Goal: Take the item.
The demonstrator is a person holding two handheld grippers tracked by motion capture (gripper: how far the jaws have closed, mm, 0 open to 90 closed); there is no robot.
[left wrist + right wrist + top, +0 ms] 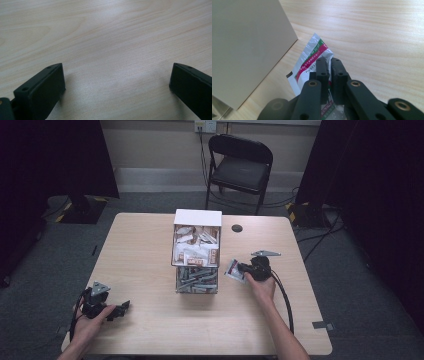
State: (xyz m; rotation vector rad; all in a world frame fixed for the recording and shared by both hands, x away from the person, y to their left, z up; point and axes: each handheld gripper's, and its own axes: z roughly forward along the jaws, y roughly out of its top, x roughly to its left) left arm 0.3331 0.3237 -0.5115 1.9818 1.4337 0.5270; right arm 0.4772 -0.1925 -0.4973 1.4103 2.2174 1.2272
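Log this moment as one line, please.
right gripper: shut on packet | beside box | left gripper: open, nothing between its jaws

Lab (dark curtains (55, 155), folding chair (240, 165))

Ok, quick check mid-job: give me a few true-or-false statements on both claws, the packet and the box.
1. The right claw is shut on a packet. True.
2. The left claw grips a packet. False: its jaws stand wide apart over bare table.
3. The packet is beside the box, outside it. True.
4. The box is empty. False: its white upper section holds many packets, and the clear lower one holds grey ones.
5. A folding chair stands beyond the table. True.
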